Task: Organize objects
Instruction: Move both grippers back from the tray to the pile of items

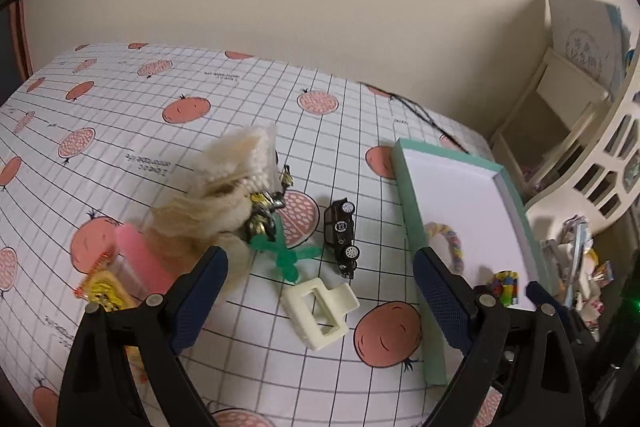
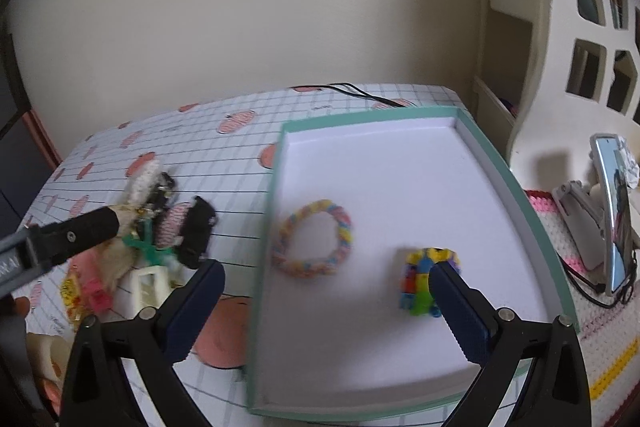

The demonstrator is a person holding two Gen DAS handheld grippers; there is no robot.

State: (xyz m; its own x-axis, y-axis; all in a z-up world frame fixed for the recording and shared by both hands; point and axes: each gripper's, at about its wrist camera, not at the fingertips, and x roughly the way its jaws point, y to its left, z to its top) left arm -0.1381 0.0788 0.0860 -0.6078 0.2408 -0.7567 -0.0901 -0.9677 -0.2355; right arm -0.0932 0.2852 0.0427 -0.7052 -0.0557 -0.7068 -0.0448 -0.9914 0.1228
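Your left hand-held gripper hung over the table with its jaws spread wide and nothing between them. Below that gap lay the cream hair claw, and just beyond it the green balloon-dog toy and the black toy car, which lay on its side. To the left sat a heap of cream fluffy material with a knitted white piece on top, touching some dark metallic bits beside the green toy. A pink block and a yellow packet lay near your left finger.

Your right hand-held gripper was also wide open and held nothing; its left finger stood over the tablecloth, its right one over the teal-rimmed tray. In the tray were 2 items, well apart: the pastel braided bracelet near the tray's left wall and the bright beaded bracelet just beside your right fingertip. Whether the pad touched it, I could not tell. A phone stood on a stand to the right of the tray.
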